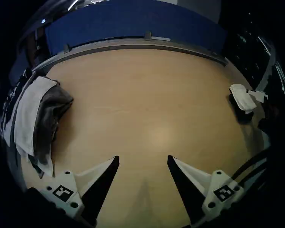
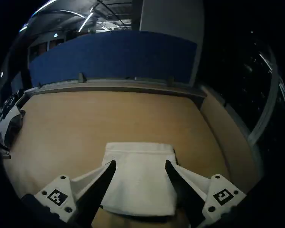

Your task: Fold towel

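Observation:
A folded white towel lies flat on the wooden table, right under my right gripper. That gripper is open, its two fingers spread over the cloth, which is wider than the gap between them. In the left gripper view the same towel is a small white bundle at the far right, with a dark shadow below it. My left gripper is open above bare table, with nothing between its fingers.
A pile of white and grey towels hangs over the table's left edge. A grey rail and a blue partition close off the far side. The right edge of the table meets a dark area.

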The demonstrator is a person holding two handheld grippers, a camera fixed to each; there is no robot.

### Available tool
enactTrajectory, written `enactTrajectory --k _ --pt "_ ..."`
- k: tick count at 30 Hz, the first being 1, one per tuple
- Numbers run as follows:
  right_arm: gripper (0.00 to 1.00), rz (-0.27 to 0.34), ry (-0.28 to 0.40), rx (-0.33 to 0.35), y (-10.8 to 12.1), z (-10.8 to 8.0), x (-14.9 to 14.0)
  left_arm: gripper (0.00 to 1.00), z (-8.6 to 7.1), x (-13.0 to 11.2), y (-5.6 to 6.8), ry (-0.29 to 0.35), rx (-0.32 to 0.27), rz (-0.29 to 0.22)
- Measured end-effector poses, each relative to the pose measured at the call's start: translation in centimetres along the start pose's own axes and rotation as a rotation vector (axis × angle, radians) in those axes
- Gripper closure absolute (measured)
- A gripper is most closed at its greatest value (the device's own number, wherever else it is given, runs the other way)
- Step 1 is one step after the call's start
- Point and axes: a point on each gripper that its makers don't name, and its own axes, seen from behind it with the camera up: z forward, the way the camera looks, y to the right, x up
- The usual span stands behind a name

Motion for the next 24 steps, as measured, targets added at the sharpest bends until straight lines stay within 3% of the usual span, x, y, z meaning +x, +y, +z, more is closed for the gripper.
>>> enactTrajectory --k 11,24 --pt "0.0 0.04 -0.014 -0.032 0.2 -2.6 -3.9 0.06 -0.6 -0.2 -0.2 0.004 -0.001 0.003" --pt "0.0 0.025 -0.064 -0.045 0.2 -2.2 -6.9 0.06 -1.0 -0.5 -0.3 0.007 -0.001 0.007"
